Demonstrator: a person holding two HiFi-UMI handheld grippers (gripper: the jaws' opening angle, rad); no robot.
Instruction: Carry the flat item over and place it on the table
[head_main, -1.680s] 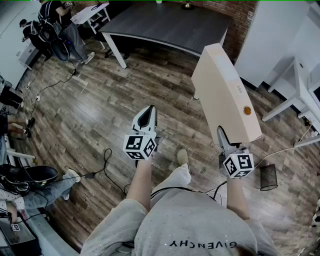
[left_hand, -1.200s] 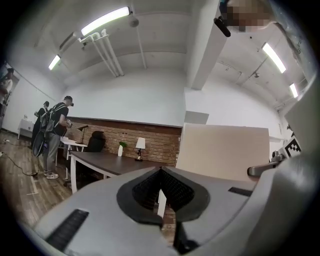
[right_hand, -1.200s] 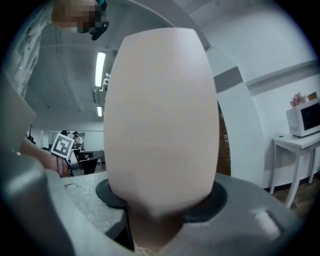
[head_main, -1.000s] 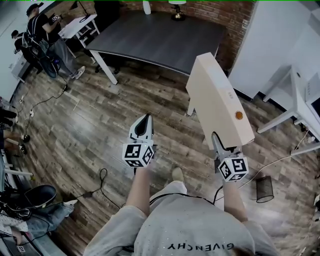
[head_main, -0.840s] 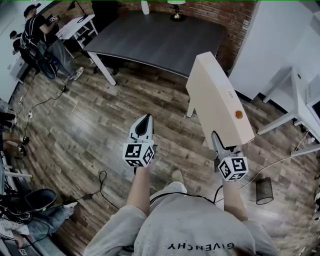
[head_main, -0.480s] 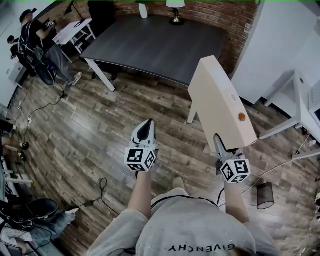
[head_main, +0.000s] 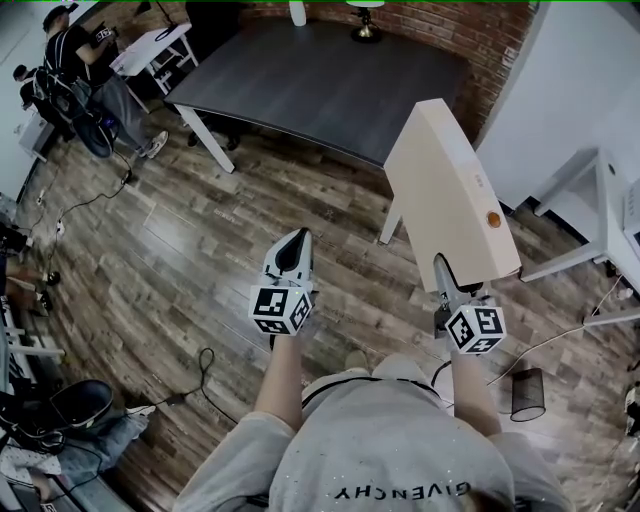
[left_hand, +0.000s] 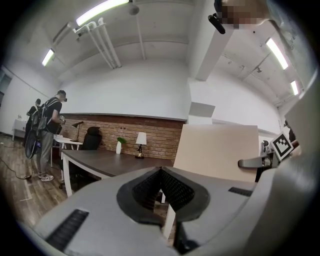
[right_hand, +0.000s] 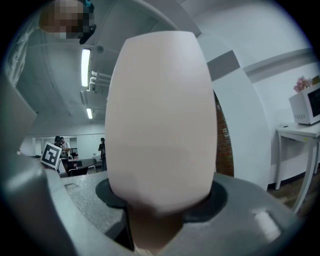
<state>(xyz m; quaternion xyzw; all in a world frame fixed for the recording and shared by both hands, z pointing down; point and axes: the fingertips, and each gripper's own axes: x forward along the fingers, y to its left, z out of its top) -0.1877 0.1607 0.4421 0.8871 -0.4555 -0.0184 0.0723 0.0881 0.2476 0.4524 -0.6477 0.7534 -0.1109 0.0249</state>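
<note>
Beige flat board (head_main: 450, 195) right of centre in head view, upright above wood floor (head_main: 180, 250), short of dark table (head_main: 320, 80) at top. Right gripper (head_main: 447, 287) pinches its bottom edge. Left gripper (head_main: 293, 248) at centre, jaws pressed together, empty. Judgement: single low grip lets board swing, so carry it vertical, walk smoothly, and steady free edge with left gripper before laying it flat.

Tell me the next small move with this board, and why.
Probably step forward to bring the beige flat rectangular panel closer to the dark grey table. The right gripper has its jaws clamped on the panel's lower edge, holding it up over the wooden floor, short of the tabletop. The left gripper is shut and empty.
</note>
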